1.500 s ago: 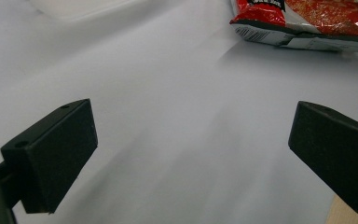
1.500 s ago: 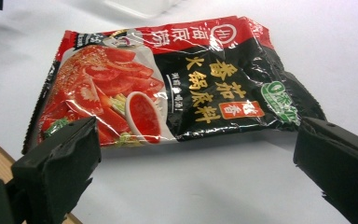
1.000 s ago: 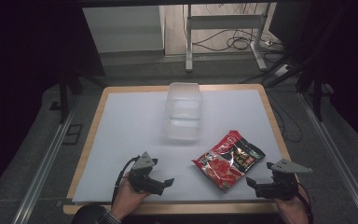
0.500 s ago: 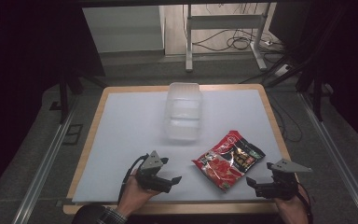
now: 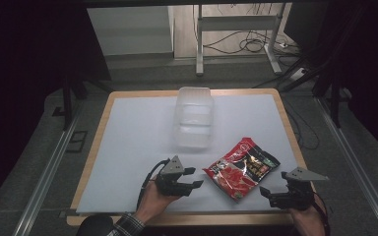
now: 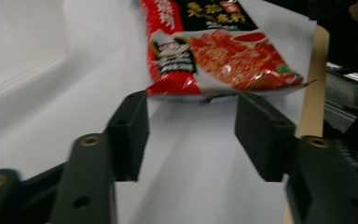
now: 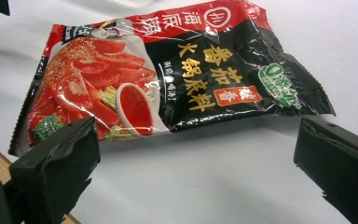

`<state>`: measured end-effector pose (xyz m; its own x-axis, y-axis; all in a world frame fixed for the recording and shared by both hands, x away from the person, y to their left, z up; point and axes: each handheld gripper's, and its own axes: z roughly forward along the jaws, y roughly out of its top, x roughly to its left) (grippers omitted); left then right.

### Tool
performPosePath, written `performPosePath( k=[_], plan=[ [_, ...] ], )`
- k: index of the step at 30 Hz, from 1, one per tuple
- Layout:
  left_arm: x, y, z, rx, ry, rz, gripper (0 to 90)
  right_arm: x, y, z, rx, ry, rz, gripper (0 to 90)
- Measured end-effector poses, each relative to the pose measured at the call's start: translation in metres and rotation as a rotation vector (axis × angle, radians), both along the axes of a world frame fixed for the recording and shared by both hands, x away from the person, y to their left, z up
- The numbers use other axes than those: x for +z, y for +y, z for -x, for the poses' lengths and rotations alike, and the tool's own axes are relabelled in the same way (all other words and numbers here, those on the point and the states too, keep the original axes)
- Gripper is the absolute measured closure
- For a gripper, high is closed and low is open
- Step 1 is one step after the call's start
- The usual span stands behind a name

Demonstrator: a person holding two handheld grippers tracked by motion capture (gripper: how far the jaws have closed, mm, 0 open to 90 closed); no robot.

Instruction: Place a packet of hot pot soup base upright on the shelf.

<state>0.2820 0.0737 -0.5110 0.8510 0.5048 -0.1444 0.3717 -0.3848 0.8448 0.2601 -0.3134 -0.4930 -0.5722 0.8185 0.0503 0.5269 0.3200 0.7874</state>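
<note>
The red and black sauce packet (image 5: 242,168) lies flat on the white table top (image 5: 128,147), just on the person's side of the clear plastic container (image 5: 194,117) and a little toward the table's right edge. Its long axis runs on a slant: one short end points toward the near edge of the table, the other away and to the right, toward the far right corner.

Taking the packet as the landmark, the left gripper (image 5: 193,178) sits just beside its near-left short end, jaws pointing straight at it. In the left gripper view the packet's crimped edge (image 6: 223,95) lies right ahead of the jaw tips and roughly spans the gap between them, near but apart from both. The right gripper (image 5: 268,194) is off the packet's near-right side, by the table's near edge, and faces the long side of the packet from somewhat farther back; in the right gripper view the packet (image 7: 168,70) lies broadside beyond the jaws, with bare table between.

By that reckoning the left gripper is the nearer tool and the better lined up, since it meets the packet end-on along its long axis, so a short forward push would likely put the edge between its jaws.

Both grippers have their jaws spread wide apart, and neither holds or touches anything
</note>
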Motion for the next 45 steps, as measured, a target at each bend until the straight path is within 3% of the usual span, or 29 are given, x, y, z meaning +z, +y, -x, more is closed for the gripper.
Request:
performPosePath(
  k=[2,4,7,11,19,26,27,32,36,45],
  plan=[
    [0.002,-0.006,-0.001,-0.013,-0.012,0.006,53.1,0.0,0.0,0.0,0.0,0.0,0.001,0.6],
    [0.003,-0.011,-0.003,-0.026,-0.011,0.011,67.8,0.0,0.0,0.0,-0.002,0.001,0.005,0.6],
    [0.002,-0.022,-0.008,-0.066,0.0,0.008,79.5,0.0,0.0,0.0,-0.006,0.001,0.0,0.6],
    [0.001,-0.031,-0.012,-0.071,0.0,0.004,88.6,0.0,-0.002,0.0,-0.01,0.003,-0.003,0.6],
    [-0.004,-0.055,-0.016,-0.08,-0.003,-0.006,89.6,-0.001,-0.001,0.0,-0.009,0.007,0.001,0.6],
    [-0.012,-0.069,-0.017,-0.076,-0.02,-0.029,88.0,-0.002,-0.001,-0.001,-0.011,0.018,0.003,0.6],
    [-0.015,-0.072,-0.017,-0.085,-0.033,-0.048,87.0,-0.002,-0.001,-0.001,-0.011,0.018,0.003,0.6],
    [-0.017,-0.072,-0.016,-0.096,-0.04,-0.071,87.1,-0.002,-0.002,-0.001,-0.013,0.02,0.003,0.7],
    [-0.021,-0.072,-0.015,-0.096,-0.033,-0.062,89.4,-0.002,-0.002,-0.001,-0.013,0.021,0.002,0.7],
    [-0.023,-0.072,-0.012,-0.088,-0.035,-0.083,90.0,-0.001,-0.005,0.001,-0.015,0.016,-0.007,0.7]
  ],
)
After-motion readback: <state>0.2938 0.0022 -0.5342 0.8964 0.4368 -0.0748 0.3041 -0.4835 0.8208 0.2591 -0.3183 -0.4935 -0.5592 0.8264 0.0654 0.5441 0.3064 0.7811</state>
